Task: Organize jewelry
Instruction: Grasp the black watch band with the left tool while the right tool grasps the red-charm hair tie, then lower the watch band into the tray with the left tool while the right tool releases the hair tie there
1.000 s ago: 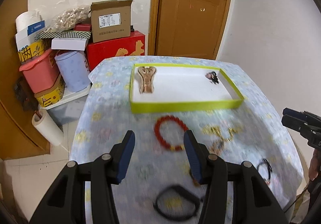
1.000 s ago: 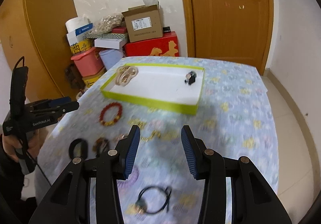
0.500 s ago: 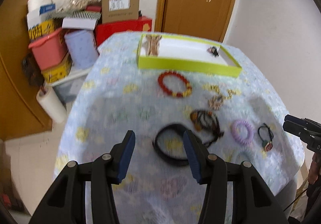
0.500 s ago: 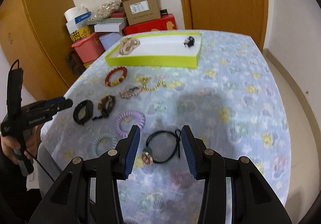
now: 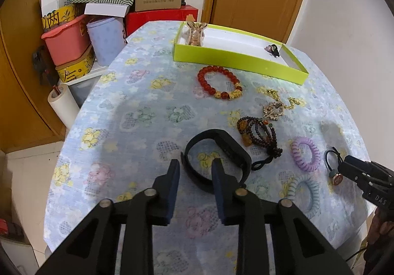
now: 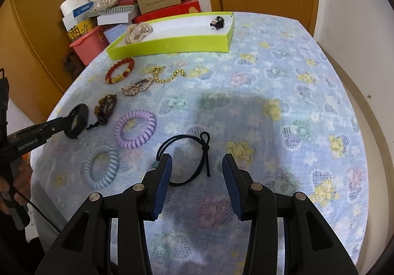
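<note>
My left gripper [image 5: 194, 167] hangs low over the flowered tablecloth, its jaws closing. The near end of a black wristband [image 5: 221, 149] lies between the fingers, and no pad is seen pressing on it. From the right wrist view its tip [image 6: 70, 124] sits at that wristband [image 6: 80, 117]. My right gripper [image 6: 197, 159] stands open over a black cord hair tie [image 6: 183, 142], which lies between its fingers on the cloth. At the far side stands a lime green tray [image 5: 236, 60] holding a beige hair clip [image 5: 195, 33] and a small dark piece [image 5: 272, 49].
Loose on the cloth lie a red bead bracelet [image 5: 219, 82], a gold chain [image 5: 278, 97], dark beads [image 5: 258, 129], a purple coil tie [image 6: 135, 129] and a pale blue coil tie [image 6: 101, 166]. Boxes and tubs [image 5: 73, 36] are stacked beyond the table's left edge.
Both grippers came down and back toward the near table edge. The left jaws narrowed around the black wristband's end. The right gripper now straddles the black hair tie.
</note>
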